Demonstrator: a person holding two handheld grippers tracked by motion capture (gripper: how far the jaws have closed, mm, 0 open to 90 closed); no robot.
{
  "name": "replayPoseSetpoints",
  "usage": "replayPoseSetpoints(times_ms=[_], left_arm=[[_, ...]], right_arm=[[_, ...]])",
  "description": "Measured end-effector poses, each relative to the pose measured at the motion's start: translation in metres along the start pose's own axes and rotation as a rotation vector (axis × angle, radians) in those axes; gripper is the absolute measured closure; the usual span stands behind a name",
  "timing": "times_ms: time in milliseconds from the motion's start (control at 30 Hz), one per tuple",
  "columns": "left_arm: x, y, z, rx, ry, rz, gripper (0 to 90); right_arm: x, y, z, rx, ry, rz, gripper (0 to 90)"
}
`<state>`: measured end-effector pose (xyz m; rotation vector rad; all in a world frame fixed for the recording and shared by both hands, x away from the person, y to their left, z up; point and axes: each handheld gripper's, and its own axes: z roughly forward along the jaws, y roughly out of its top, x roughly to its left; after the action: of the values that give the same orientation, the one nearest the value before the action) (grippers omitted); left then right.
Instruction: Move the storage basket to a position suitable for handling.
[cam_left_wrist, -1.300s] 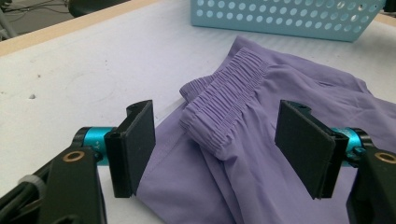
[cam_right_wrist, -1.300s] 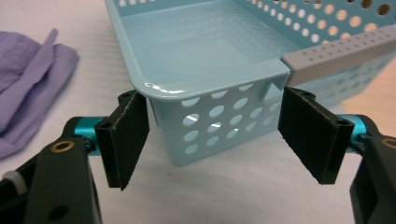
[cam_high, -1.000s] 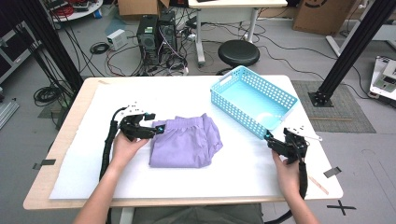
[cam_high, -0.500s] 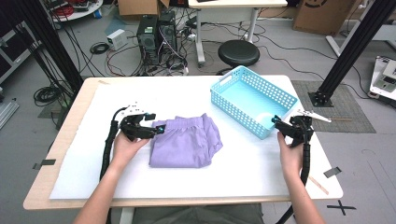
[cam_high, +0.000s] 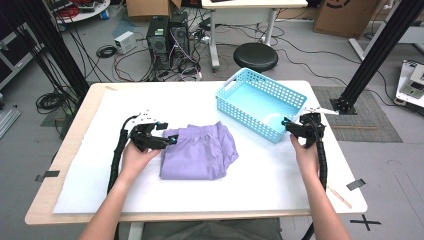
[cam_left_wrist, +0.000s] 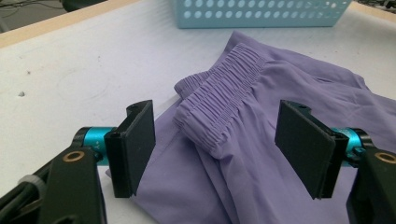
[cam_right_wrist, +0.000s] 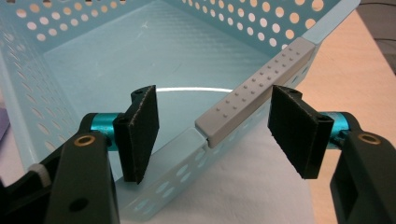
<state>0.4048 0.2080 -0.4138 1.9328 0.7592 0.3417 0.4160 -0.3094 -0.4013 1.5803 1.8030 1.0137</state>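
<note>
1. The table (cam_high: 90, 200) carries no writing you can read.
2. Your blue basket (cam_high: 260, 102) sits near the far right corner; its grey handle (cam_right_wrist: 261, 88) shows raised dots, no letters.
3. The purple shorts (cam_high: 200, 150) lie mid-table, no label visible.
4. Your left gripper (cam_high: 169, 141) is released, jaws astride the waistband (cam_left_wrist: 224, 102).
5. Your right gripper (cam_high: 288, 126), jaws just narrowing yet spread wide, straddles the basket rim without pinching.
</note>
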Motion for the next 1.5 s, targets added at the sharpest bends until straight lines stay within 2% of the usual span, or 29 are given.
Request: replayPoseSetpoints(times_ms=[67, 133, 167, 233, 300, 367, 433, 533, 633, 700, 800, 867, 900, 933, 967, 1100, 1167, 1200, 1333, 1367, 1433, 1500], left_arm=[[0.001, 0.0, -0.001, 0.005, 0.0, 0.006, 28.8], [0.001, -0.001, -0.001, 0.002, 0.001, 0.004, 28.8], [0.001, -0.001, -0.002, 0.001, 0.001, 0.0, 28.8], [0.002, -0.002, -0.004, -0.001, 0.002, -0.001, 28.8], [0.003, -0.002, -0.005, -0.007, 0.005, -0.007, 28.8], [0.004, -0.002, -0.007, -0.006, 0.009, -0.007, 28.8], [0.004, -0.003, -0.007, -0.007, 0.007, -0.007, 28.8], [0.002, -0.002, -0.007, -0.007, 0.008, 0.0, 28.8], [0.0, -0.001, -0.006, -0.005, 0.006, 0.01, 28.8], [-0.001, 0.0, -0.005, -0.007, 0.006, 0.008, 28.8], [0.0, -0.001, -0.004, 0.003, 0.003, 0.009, 28.8], [0.001, -0.001, -0.003, 0.002, 0.004, 0.006, 28.8], [0.001, -0.002, -0.003, 0.003, 0.002, 0.004, 28.8], [0.002, -0.002, -0.003, 0.003, 0.002, 0.002, 28.8], [0.002, -0.002, -0.002, 0.004, 0.001, -0.001, 28.8], [0.0, -0.002, 0.0, 0.01, -0.002, 0.004, 28.8], [0.0, -0.002, 0.0, 0.013, -0.003, 0.011, 28.8], [-0.001, -0.002, 0.0, 0.014, -0.003, 0.012, 28.8], [-0.001, -0.002, 0.002, 0.013, -0.004, 0.007, 28.8], [0.0, -0.002, 0.002, 0.016, -0.004, 0.009, 28.8], [0.0, -0.003, 0.003, 0.018, -0.005, 0.006, 28.8], [0.0, -0.002, 0.003, 0.024, -0.006, 0.012, 28.8]], right_arm=[[0.003, 0.004, 0.007, -0.003, 0.007, -0.022, 37.2], [0.012, 0.007, 0.011, -0.05, -0.057, -0.132, 39.0], [0.016, 0.007, 0.012, -0.071, -0.072, -0.141, 36.1], [0.017, 0.008, 0.01, -0.105, -0.054, -0.113, 35.4], [0.02, 0.006, 0.0, -0.154, 0.009, -0.062, 29.2], [0.026, -0.003, -0.012, -0.209, 0.022, -0.065, 28.6], [0.033, -0.015, -0.024, -0.241, 0.009, -0.071, 27.0], [0.038, -0.035, -0.033, -0.23, 0.028, -0.051, 27.0], [0.043, -0.045, -0.028, -0.156, 0.028, -0.075, 27.0], [0.047, -0.047, -0.019, -0.107, 0.006, -0.109, 28.1], [0.046, -0.044, -0.006, -0.063, -0.024, -0.11, 28.7], [0.042, -0.043, -0.004, -0.053, -0.022, -0.102, 29.4], [0.04, -0.043, -0.004, -0.053, -0.039, -0.096, 30.3], [0.038, -0.043, -0.006, -0.054, -0.044, -0.094, 35.4], [0.035, -0.043, -0.007, -0.059, -0.033, -0.094, 39.5], [0.026, -0.041, -0.011, -0.074, -0.068, -0.092, 41.8], [0.022, -0.041, -0.011, -0.07, -0.076, -0.072, 41.7], [0.021, -0.041, -0.01, -0.069, -0.07, -0.06, 41.6], [0.025, -0.04, -0.016, -0.095, -0.028, -0.06, 34.0], [0.026, -0.04, -0.019, -0.116, -0.02, -0.04, 32.1], [0.027, -0.036, -0.025, -0.166, -0.001, 0.029, 29.4], [0.027, -0.031, -0.029, -0.218, -0.02, 0.061, 29.5]])
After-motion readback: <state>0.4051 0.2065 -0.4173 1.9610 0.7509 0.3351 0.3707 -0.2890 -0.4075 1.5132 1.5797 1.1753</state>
